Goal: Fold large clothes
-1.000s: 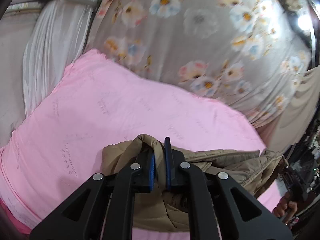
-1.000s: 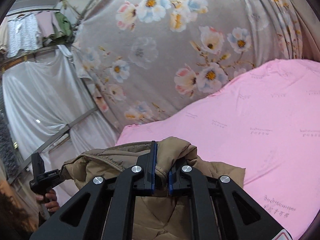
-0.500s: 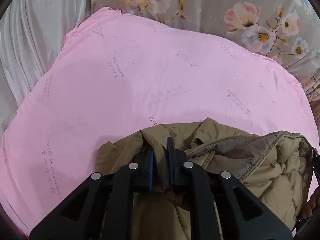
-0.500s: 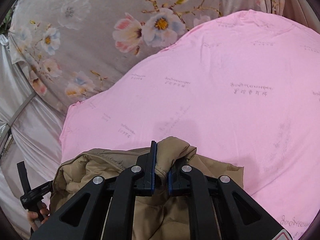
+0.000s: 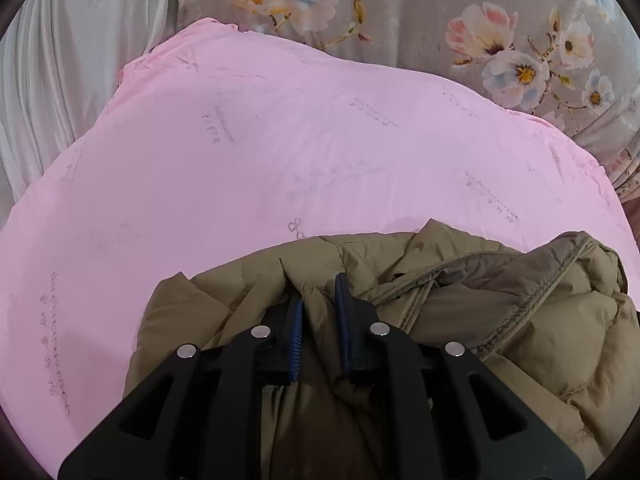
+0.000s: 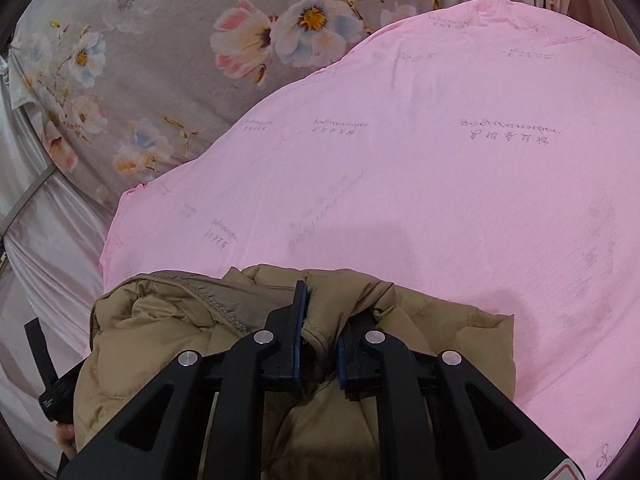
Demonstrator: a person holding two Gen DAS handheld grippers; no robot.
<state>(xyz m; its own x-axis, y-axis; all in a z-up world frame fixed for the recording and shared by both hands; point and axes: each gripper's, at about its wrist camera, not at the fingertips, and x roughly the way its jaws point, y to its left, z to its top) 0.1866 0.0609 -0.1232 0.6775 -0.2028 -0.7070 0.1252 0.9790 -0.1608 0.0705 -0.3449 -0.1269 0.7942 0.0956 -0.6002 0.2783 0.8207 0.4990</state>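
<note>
A tan padded jacket point(image 5: 500, 312) is bunched at the near edge of a pink sheet point(image 5: 248, 168). My left gripper point(image 5: 318, 292) is shut on a fold of the jacket, with fabric pinched between the blue pads. In the right wrist view the same jacket point(image 6: 168, 312) fills the lower left. My right gripper point(image 6: 320, 300) is shut on another fold of it, near the edge with a stitched seam. The jacket's lower part hangs out of sight below both grippers.
The pink sheet point(image 6: 440, 168) with faint printed writing spreads ahead of both grippers. A grey floral curtain point(image 5: 400, 12) hangs behind it, and white drapes point(image 5: 60, 60) stand at the left. The other gripper's black handle point(image 6: 44, 368) shows at the lower left of the right wrist view.
Both grippers have tilted down and moved forward over the pink sheet, carrying the jacket. The curtain has slid up out of most of each view. The grips are unchanged.
</note>
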